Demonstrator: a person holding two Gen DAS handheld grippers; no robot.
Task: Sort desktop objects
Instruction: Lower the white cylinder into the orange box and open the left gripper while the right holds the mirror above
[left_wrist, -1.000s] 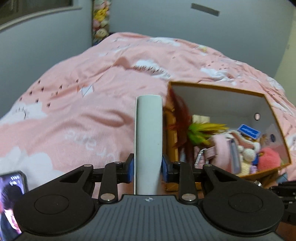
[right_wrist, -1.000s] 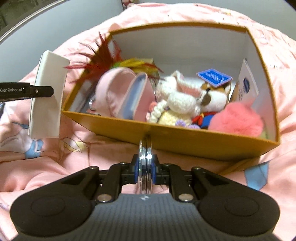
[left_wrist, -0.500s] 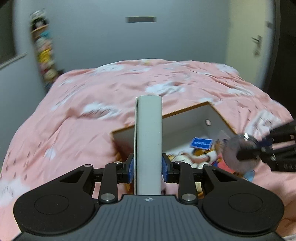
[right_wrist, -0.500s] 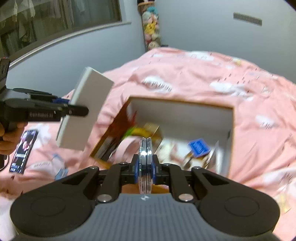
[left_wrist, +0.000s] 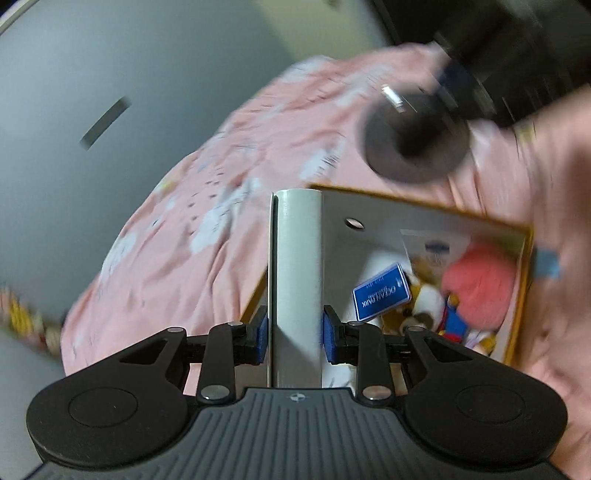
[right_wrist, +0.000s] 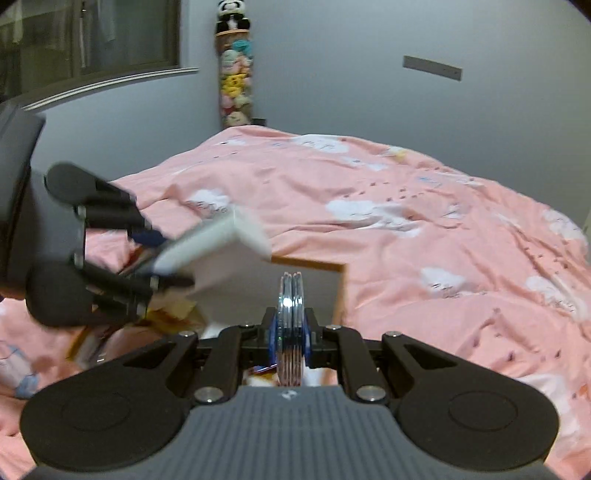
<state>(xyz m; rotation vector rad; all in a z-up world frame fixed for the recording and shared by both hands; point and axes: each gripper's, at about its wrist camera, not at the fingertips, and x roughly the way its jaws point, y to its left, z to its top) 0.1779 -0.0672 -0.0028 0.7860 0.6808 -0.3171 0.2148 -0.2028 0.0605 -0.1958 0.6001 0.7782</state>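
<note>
Left gripper (left_wrist: 295, 338) jaws pinch white box (left_wrist: 297, 280); right gripper (right_wrist: 291, 330) jaws pinch disc stack (right_wrist: 291, 317) (both above orange-rimmed bin (left_wrist: 406, 203) on bed (right_wrist: 406, 229)).

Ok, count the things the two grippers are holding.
2: a flat white rectangular box clamped in the left gripper, a stack of shiny round metal discs in the right gripper, both above the yellow-rimmed storage box.

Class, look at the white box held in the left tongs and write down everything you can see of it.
The white box is a flat, plain, matte box, like cardboard, with a thin seam along one edge. The left tongs clamp its narrow sides with blue pads. It is held in the air, tilted, over the open storage box.
</note>
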